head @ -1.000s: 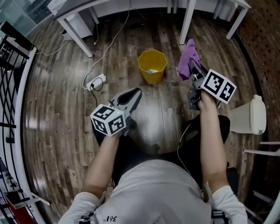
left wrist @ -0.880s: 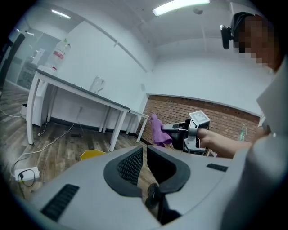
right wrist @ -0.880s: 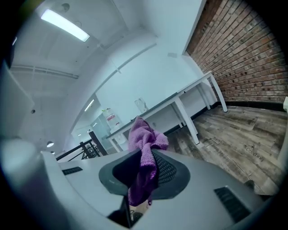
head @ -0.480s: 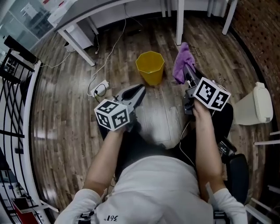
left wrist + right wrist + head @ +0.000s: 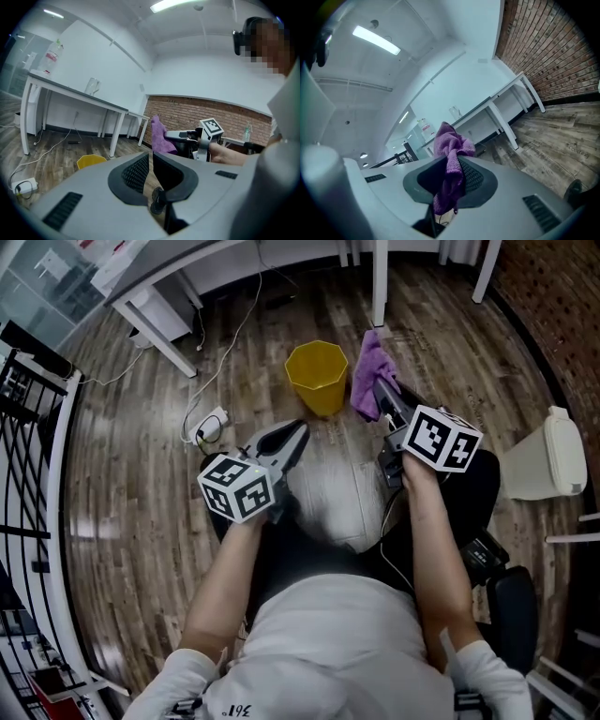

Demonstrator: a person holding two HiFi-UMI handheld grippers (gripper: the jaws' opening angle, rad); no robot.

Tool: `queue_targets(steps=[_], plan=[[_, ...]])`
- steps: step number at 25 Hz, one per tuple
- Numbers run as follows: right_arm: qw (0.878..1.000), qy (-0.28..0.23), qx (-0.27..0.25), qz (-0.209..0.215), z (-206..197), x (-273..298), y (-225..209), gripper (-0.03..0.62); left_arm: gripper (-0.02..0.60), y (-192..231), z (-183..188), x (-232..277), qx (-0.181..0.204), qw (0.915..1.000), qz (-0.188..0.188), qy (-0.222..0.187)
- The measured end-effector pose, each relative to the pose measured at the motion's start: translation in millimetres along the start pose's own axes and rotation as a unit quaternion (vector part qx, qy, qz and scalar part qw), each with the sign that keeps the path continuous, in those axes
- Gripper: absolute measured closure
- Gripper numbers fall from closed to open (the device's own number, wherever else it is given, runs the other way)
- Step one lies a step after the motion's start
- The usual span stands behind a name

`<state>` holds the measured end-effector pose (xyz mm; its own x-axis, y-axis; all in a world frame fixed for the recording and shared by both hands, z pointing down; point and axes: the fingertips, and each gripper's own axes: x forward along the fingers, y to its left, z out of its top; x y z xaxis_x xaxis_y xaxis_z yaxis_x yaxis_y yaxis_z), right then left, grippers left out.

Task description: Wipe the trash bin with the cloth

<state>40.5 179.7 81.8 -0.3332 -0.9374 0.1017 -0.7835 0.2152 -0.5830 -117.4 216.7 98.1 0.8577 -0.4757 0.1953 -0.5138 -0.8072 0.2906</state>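
Cloth was seen clamped in the right tongs just beside the yellow trash bin on the floor, the left tongs were closed on nothing, and the bin, judged light, should be steadied before firm wipes were made.

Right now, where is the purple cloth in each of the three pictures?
Head view: purple cloth at upper middle, right of the yellow bin.
Left gripper view: cloth at centre, before the brick wall.
Right gripper view: cloth at centre, pinched between the jaws.
Shared landmark: the brick wall.
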Motion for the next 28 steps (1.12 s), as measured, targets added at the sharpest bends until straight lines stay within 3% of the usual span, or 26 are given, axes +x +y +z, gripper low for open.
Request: queue_targets(steps=[5, 12, 18, 24, 28], plan=[[1.000, 0.007, -0.007, -0.028, -11, 15, -13, 0.530, 0.552, 25, -9, 1, -0.014, 0.9998, 0.013, 0.003], [0.997, 0.018, 0.045, -0.053, -28, 39, -26, 0.530, 0.552, 43, -13, 3, -0.024, 0.9995, 0.018, 0.006], [0.995, 0.058, 0.052, -0.065, -45, 80, -39, 0.530, 0.552, 66, -19, 15, -0.046, 0.9986, 0.019, 0.018], [0.987, 0.103, 0.072, -0.100, -69, 127, -91, 0.530, 0.552, 113, -34, 54, -0.083, 0.9948, 0.021, 0.055], [0.978, 0.147, 0.083, -0.119, -64, 142, -108, 0.530, 0.552, 129, -9, 76, -0.105, 0.9914, 0.026, 0.074]])
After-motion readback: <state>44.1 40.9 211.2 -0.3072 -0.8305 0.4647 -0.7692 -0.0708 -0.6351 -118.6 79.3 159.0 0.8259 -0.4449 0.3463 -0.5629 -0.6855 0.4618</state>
